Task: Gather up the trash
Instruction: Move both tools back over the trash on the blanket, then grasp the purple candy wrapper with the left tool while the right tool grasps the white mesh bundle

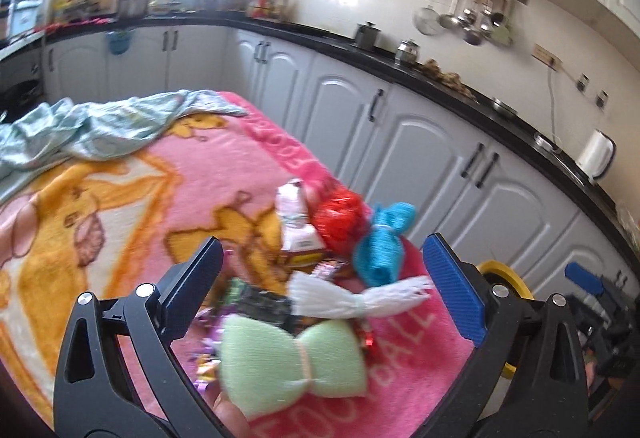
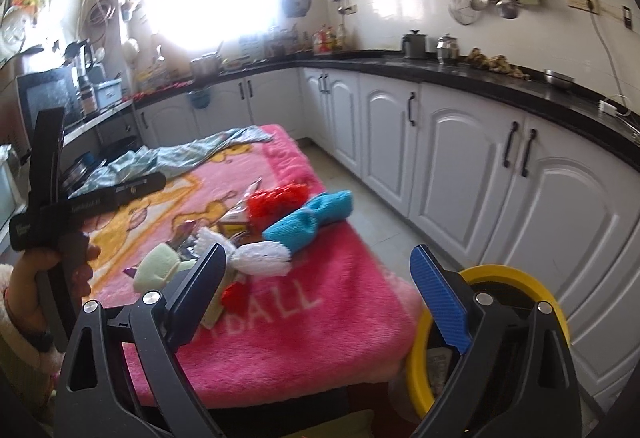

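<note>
Left claw [image 1: 322, 282] is hovering spread and empty over the green bundle [image 1: 292, 362] near the blanket's [image 1: 180, 174] front edge; next, closing on it.

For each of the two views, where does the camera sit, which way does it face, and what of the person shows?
Left wrist: on the left gripper, open, angled down at the trash pile, green bundle nearest; a fingertip shows at the bottom edge.
Right wrist: on the right gripper, open, further back, facing the pink blanket and yellow bin; the left hand shows.
Shared: blue bundle, white bundle, blanket, cabinets.
</note>
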Motion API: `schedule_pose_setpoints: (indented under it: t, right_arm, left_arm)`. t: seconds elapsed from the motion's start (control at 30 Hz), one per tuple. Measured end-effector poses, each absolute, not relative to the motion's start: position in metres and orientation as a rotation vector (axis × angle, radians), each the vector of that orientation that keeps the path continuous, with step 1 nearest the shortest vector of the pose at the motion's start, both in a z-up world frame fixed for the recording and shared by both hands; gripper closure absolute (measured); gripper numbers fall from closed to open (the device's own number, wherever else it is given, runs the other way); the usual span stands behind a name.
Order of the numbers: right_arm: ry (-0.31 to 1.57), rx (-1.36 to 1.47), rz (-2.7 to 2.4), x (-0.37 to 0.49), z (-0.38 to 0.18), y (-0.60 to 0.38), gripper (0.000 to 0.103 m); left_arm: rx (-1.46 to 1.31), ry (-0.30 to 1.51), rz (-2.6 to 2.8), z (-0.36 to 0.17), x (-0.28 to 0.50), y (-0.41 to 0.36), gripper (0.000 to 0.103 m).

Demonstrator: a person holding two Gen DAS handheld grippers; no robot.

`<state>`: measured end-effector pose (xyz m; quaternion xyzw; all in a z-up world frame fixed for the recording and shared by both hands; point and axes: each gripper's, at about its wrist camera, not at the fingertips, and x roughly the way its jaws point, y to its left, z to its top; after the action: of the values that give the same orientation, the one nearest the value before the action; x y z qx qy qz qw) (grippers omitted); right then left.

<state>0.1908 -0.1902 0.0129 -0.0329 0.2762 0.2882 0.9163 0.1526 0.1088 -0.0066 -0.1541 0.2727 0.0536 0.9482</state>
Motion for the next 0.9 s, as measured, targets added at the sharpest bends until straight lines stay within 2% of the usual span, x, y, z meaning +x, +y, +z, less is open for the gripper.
schedule_pose_setpoints:
  t: [0.4,0.73,0.9]
  right_arm:
    - [0.658,-0.061,0.671,0.218,-0.014,-0.128,0.012]
    - [0.750,-0.031,0.670,0.251,-0.039,-0.100,0.012]
    - [0.807,0.002,0.677,0.267,-0.053,-0.092,0.012]
  left_arm:
    - [-0.436,0.573,0.232,-0.026,0.140,0.184,0.011]
    - [-0.649,0.725,0.184,-0.081,0.142,0.220,0.011]
    - [-0.755,0.794,0.088,-0.103,0.131,0.222,0.018]
